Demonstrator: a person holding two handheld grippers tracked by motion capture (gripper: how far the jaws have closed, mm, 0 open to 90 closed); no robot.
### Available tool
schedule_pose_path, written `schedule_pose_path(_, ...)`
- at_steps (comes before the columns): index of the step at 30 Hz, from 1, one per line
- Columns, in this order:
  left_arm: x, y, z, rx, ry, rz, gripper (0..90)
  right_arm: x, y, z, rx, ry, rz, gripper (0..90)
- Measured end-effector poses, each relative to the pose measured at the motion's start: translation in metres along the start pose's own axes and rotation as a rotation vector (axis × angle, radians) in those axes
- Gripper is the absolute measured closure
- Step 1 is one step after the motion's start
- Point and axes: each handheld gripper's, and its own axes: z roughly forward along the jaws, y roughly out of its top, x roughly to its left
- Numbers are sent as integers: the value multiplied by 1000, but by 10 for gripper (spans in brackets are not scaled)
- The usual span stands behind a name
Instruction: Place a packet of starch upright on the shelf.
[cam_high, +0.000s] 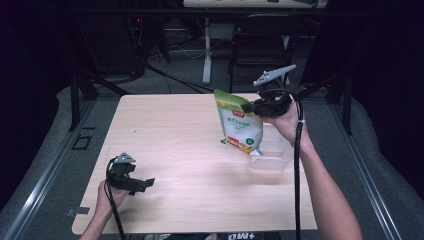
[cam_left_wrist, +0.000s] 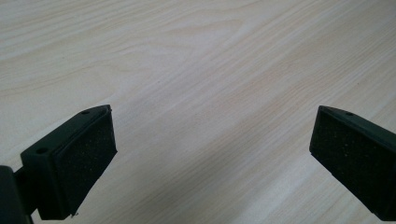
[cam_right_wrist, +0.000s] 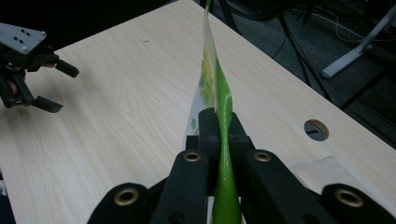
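Two hand-held grippers work over the pale wooden table (cam_high: 190, 150), and going from left to right the job looks only partly done. At the near left the left hand-held gripper (cam_high: 142, 184) hovers low over bare wood, its jaws spread wide with nothing between the pads (cam_left_wrist: 88, 163); the forearm comes in from the bottom edge and the tool points level toward the table's middle. It has no part in the work yet, judging by how far it sits from the other things. Right of centre, the green and white pouch (cam_high: 239, 122) is already picked up: the right hand-held gripper (cam_high: 255, 106) is clamped tight on its upper edge, and in the right gripper view the thin green film (cam_right_wrist: 223, 140) runs straight up between the closed jaws. The pouch hangs tilted, its lower corner just above or touching a clear plastic container (cam_high: 271, 161) that rests on the table beneath it; which of the two cannot be told. The right arm reaches in from the lower right, wrist raised. What is left appears to be getting the pouch into or beside that container.
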Motion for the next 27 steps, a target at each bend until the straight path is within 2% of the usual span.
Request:
schedule_pose_path(10, 0, 0, 0, 3, -2, 0, 4, -12, -5, -12, 2, -20, 0, 900)
schedule_pose_path(27, -1, 0, 1, 4, 0, 1, 5, -33, -28, -30, 7, -54, 18, 899)
